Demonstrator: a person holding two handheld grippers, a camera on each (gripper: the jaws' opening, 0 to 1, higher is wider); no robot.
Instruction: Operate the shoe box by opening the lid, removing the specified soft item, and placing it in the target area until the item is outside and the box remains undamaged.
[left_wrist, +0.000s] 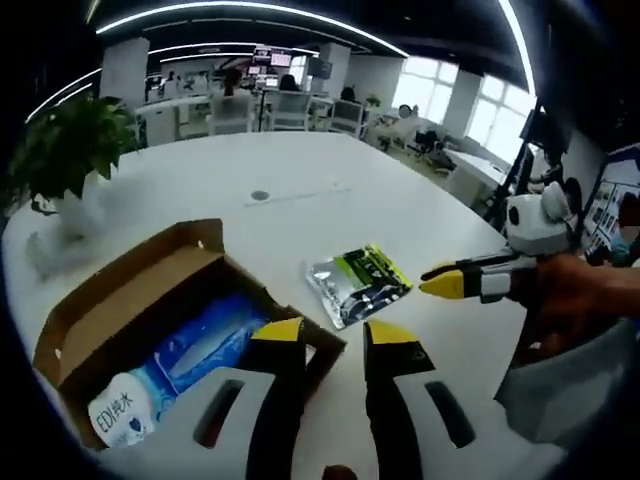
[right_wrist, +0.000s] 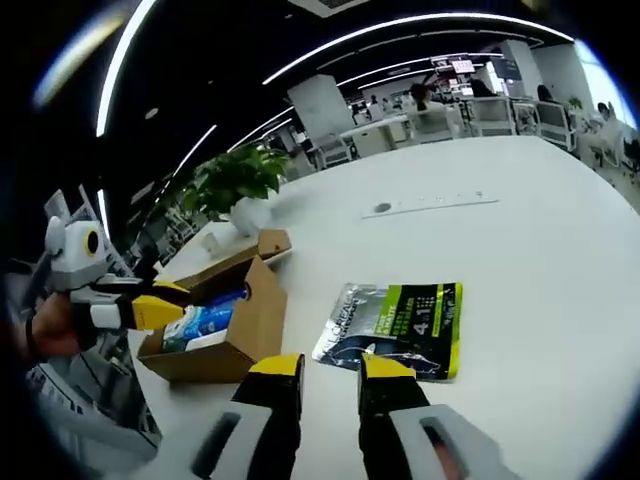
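Open brown cardboard shoe box, flaps up, keeping a blue-and-white soft pack; silver-and-green foil pouch flat on the white table just beside, apparently delivered; left gripper and right gripper empty, jaws slightly apart.

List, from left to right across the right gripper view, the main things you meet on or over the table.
Left gripper → open cardboard box → silver and green packet.
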